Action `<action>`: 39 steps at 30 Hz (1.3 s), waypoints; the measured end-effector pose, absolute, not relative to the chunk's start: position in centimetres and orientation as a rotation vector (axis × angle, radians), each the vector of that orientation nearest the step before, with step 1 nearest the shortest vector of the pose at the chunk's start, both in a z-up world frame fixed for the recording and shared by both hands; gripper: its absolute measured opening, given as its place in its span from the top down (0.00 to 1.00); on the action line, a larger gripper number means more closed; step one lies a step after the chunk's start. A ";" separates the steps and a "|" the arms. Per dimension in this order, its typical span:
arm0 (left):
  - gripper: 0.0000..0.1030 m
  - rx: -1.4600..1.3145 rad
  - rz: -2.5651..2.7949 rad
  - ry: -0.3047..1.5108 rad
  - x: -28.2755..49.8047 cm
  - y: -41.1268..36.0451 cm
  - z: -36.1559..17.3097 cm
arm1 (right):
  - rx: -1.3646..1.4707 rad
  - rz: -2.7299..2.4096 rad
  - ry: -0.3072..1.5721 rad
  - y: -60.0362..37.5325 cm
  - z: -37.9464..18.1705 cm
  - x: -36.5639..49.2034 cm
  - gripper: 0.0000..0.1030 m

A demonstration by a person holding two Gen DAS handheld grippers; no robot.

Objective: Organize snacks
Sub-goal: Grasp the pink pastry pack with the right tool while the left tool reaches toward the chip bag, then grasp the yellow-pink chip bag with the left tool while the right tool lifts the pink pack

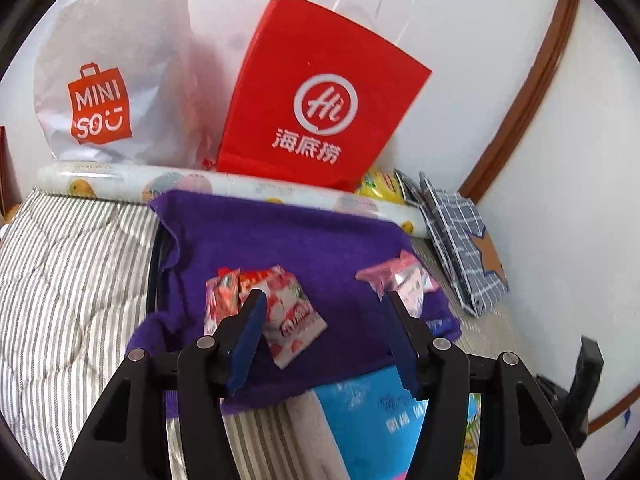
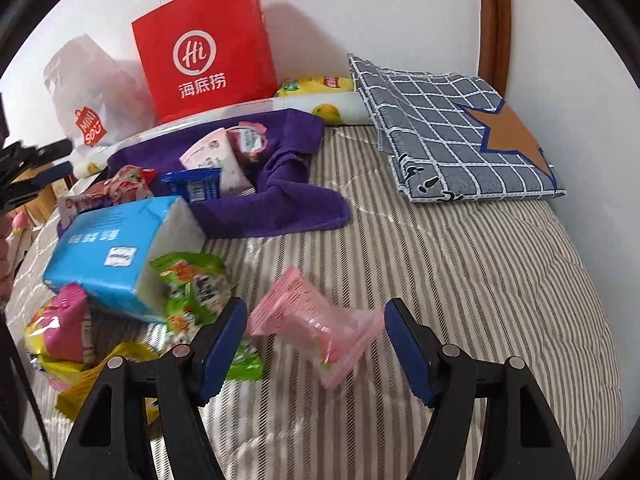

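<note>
Right gripper (image 2: 316, 340) jaws spread, nothing grasped; crinkly pink snack packet (image 2: 310, 322) lies flat on the striped bed (image 2: 460, 280) between and just ahead of the pads, long axis slanting across the gap. Left gripper (image 1: 324, 312) also released, above the fuzzy purple cloth (image 1: 300, 248); glossy strawberry packet (image 1: 288, 316) beside its left finger.

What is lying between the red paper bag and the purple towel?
A white roll printed with yellow fruit lies between the red paper bag and the purple towel, clearest in the right wrist view.
</note>
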State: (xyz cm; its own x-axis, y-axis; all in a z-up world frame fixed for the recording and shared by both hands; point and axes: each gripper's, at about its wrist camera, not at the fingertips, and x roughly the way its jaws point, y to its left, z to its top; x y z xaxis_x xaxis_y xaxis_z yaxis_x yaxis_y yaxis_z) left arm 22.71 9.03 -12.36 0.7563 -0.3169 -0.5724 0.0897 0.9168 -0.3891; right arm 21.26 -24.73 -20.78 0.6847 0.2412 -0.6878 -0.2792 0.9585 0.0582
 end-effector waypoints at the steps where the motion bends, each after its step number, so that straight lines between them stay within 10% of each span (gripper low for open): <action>1: 0.44 -0.344 -0.227 0.682 22.5 8.9 -12.4 | -0.039 0.296 0.755 -24.9 -20.8 21.4 0.33; 23: 0.43 -0.308 -0.251 0.696 18.0 8.4 -12.1 | -0.009 0.331 0.861 -25.1 -22.5 21.8 0.45; 26: 0.43 -0.290 -0.239 0.715 17.3 8.2 -12.2 | -0.064 0.258 0.839 -24.4 -22.8 22.0 0.66; 39: 0.36 -0.304 -0.319 0.866 12.6 5.3 -15.2 | -0.107 0.184 0.729 -24.8 -20.3 18.6 0.66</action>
